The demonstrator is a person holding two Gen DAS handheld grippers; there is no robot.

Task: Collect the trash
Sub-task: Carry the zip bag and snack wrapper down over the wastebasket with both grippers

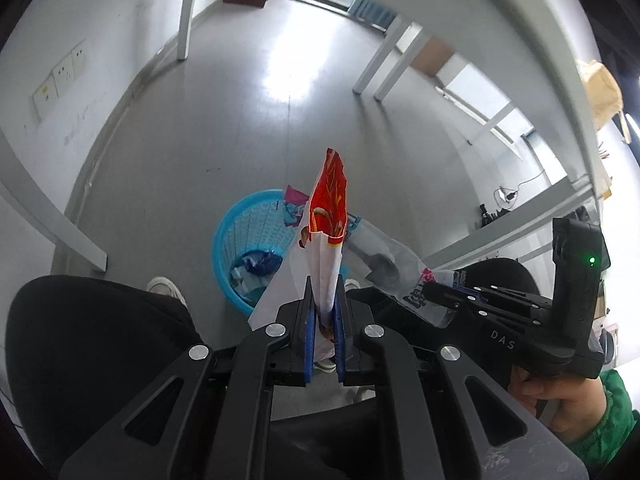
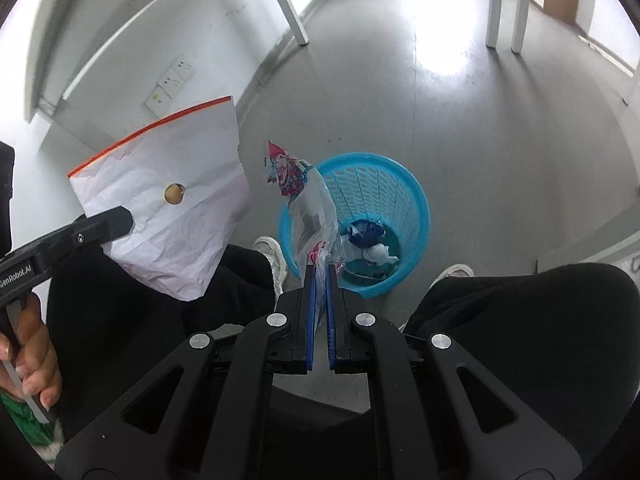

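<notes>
My left gripper (image 1: 325, 280) is shut on a red and white paper bag (image 1: 326, 220), held above the floor; the bag shows flat and white in the right wrist view (image 2: 172, 200). My right gripper (image 2: 320, 270) is shut on a clear plastic wrapper with pink print (image 2: 310, 208), also seen in the left wrist view (image 1: 384, 256). A blue plastic basket (image 2: 408, 184) stands on the floor just beyond and below both grippers, with blue and white trash (image 2: 368, 240) at its bottom. The basket also shows in the left wrist view (image 1: 240, 232).
The person's black-trousered legs (image 2: 540, 320) and white shoes (image 2: 272, 252) flank the basket. White table legs (image 2: 294, 8) stand further back on the grey floor (image 1: 248, 128). A wall with sockets (image 2: 172, 80) is to the left.
</notes>
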